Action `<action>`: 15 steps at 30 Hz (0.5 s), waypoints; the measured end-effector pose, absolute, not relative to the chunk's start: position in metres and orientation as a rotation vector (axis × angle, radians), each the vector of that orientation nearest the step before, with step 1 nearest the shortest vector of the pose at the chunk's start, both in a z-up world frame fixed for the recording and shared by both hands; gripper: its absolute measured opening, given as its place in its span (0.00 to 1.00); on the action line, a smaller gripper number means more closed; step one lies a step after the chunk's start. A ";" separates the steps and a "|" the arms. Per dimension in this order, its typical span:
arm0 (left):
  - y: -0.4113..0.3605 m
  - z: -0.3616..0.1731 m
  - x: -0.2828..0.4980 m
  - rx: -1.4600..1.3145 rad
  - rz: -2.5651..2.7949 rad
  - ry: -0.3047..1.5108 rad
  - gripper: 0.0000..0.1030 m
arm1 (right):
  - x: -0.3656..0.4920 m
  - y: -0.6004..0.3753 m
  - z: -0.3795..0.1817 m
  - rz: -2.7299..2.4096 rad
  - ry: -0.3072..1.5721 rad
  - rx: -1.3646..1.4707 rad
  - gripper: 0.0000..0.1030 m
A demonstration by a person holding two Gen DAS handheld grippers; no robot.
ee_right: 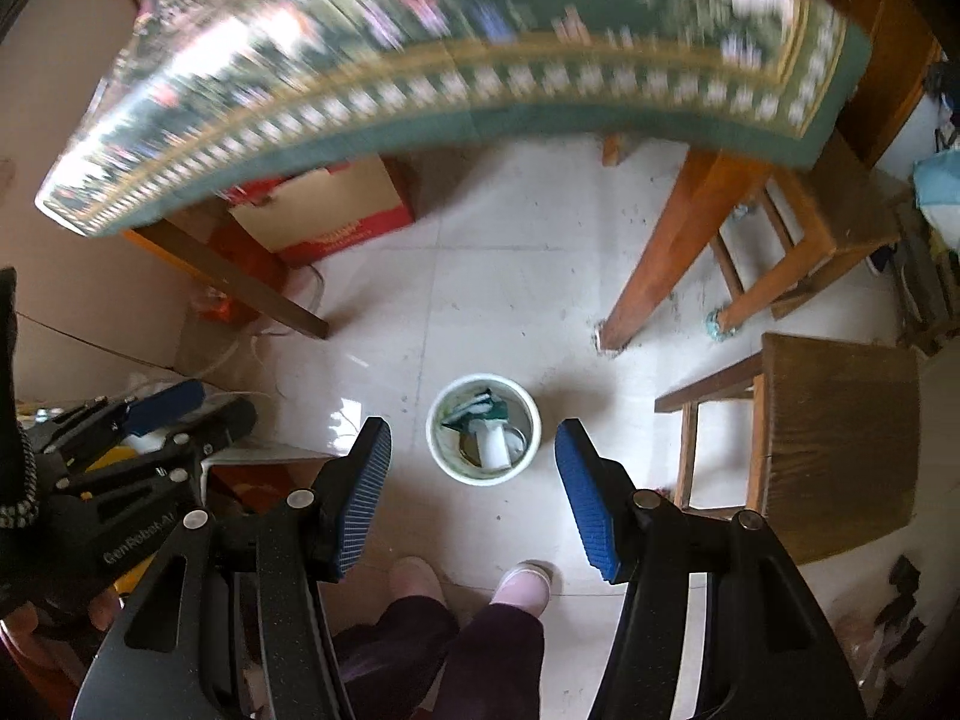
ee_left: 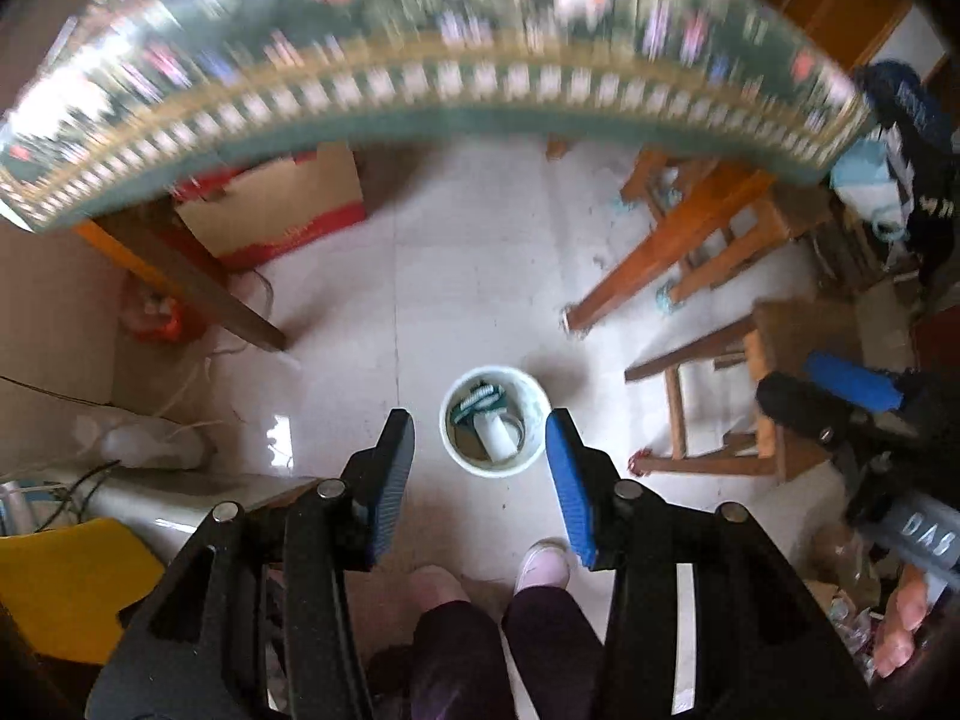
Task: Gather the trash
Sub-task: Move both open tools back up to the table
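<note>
Hovering wide and empty, left claw (ee_left: pixel 480 444) and right claw (ee_right: pixel 474 450) frame the floor bin (ee_right: pixel 483 429); its white bottle (ee_right: pixel 495 444), seemingly upright, leans toward 5 o'clock. Only the right view shows the stool seat (ee_right: pixel 840 444) whole.

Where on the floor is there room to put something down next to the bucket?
Bare tiles lie between the white bucket and the cardboard box, under the table. Crowded: the right side, with the table leg and the stool; the left has cables.
</note>
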State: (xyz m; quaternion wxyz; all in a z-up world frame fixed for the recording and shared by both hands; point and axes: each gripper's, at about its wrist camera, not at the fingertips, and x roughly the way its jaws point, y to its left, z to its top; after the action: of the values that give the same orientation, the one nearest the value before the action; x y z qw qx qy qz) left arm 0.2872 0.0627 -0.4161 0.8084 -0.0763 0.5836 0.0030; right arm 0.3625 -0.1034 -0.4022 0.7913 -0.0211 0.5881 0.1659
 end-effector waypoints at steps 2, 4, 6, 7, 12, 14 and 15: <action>0.069 -0.387 0.284 -0.174 0.013 1.213 0.43 | 0.357 -0.097 -0.380 0.360 1.247 -0.047 0.52; 0.076 -0.357 0.280 -0.180 0.010 1.176 0.43 | 0.351 -0.090 -0.357 0.364 1.226 -0.042 0.52; 0.082 -0.329 0.275 -0.178 0.008 1.141 0.43 | 0.346 -0.086 -0.333 0.371 1.202 -0.025 0.52; 0.085 -0.314 0.272 -0.177 0.006 1.123 0.43 | 0.342 -0.083 -0.318 0.374 1.184 -0.017 0.52; 0.099 -0.243 0.255 -0.202 -0.002 1.019 0.43 | 0.326 -0.071 -0.257 0.374 1.092 -0.019 0.52; 0.104 -0.216 0.247 -0.185 -0.003 0.974 0.43 | 0.319 -0.068 -0.232 0.374 1.045 -0.015 0.52; 0.105 -0.206 0.245 -0.176 -0.004 0.961 0.43 | 0.316 -0.066 -0.221 0.375 1.025 -0.003 0.52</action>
State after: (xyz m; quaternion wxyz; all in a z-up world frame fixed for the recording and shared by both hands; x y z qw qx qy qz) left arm 0.2449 0.1050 -0.2063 0.8830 -0.0846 0.4616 -0.0018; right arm 0.3163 -0.0663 -0.2213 0.8548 -0.0016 0.4873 0.1784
